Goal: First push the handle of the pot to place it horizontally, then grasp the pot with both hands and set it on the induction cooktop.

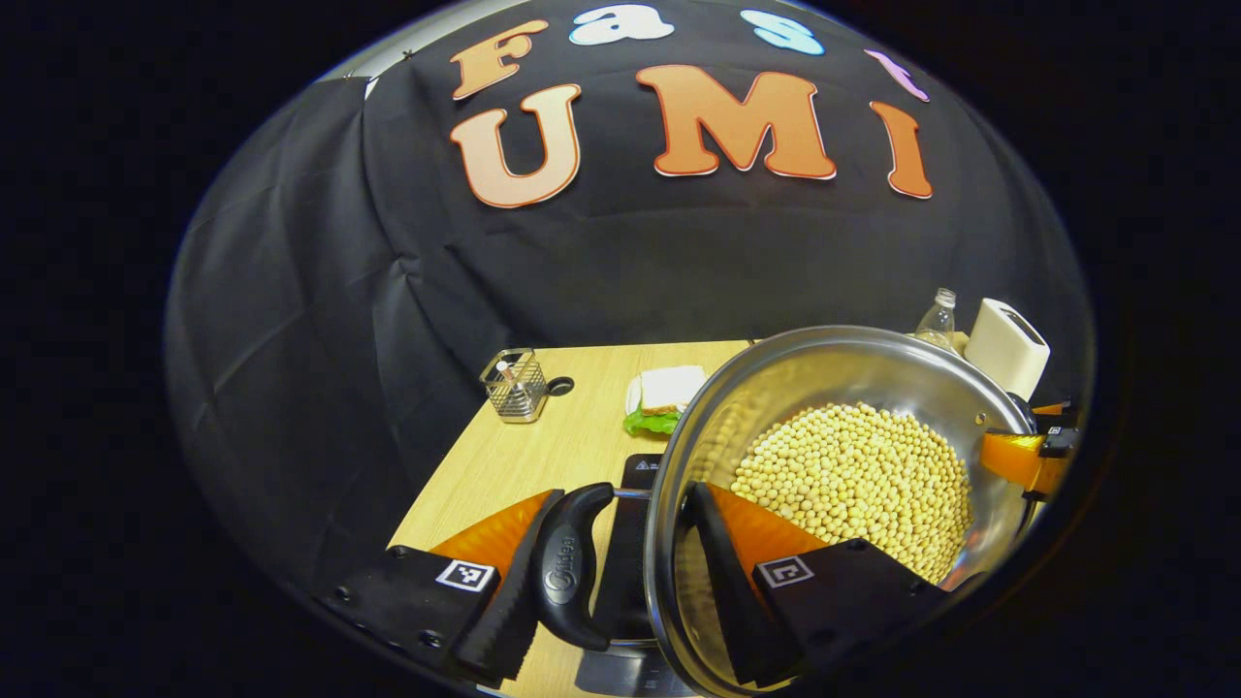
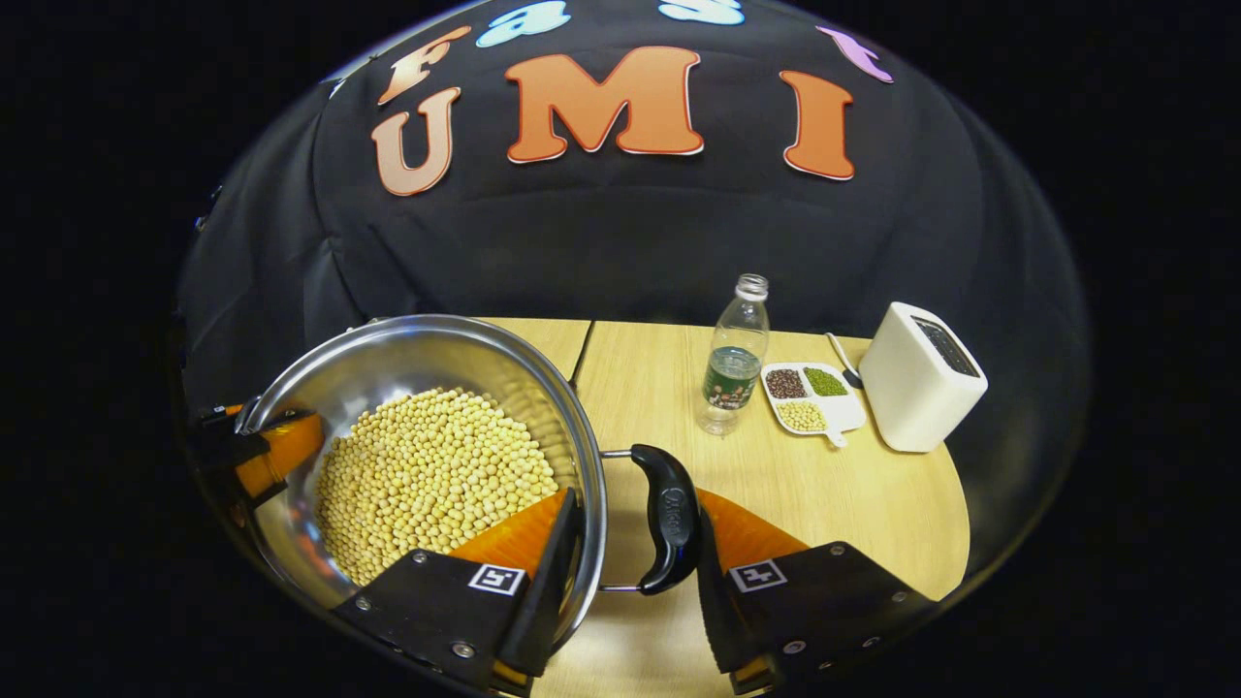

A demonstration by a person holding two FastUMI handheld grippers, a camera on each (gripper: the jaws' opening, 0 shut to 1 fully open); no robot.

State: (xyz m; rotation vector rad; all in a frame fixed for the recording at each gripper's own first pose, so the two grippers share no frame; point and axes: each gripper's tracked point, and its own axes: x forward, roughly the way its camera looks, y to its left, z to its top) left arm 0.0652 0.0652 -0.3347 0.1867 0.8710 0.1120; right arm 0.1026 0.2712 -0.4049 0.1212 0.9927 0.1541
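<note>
A steel pot holding yellow soybeans hangs between my two grippers. My left gripper is shut on the pot, with one finger outside its black left handle and the other inside the wall. The black induction cooktop lies under that side; whether the pot rests on it I cannot tell. In the right gripper view the right gripper clamps the pot the same way across its right handle. Each gripper shows at the pot's far side in the other's view: right gripper, left gripper.
A wire basket and a sandwich sit at the back of the wooden table. To the pot's right stand a plastic bottle, a divided dish of beans and a white block.
</note>
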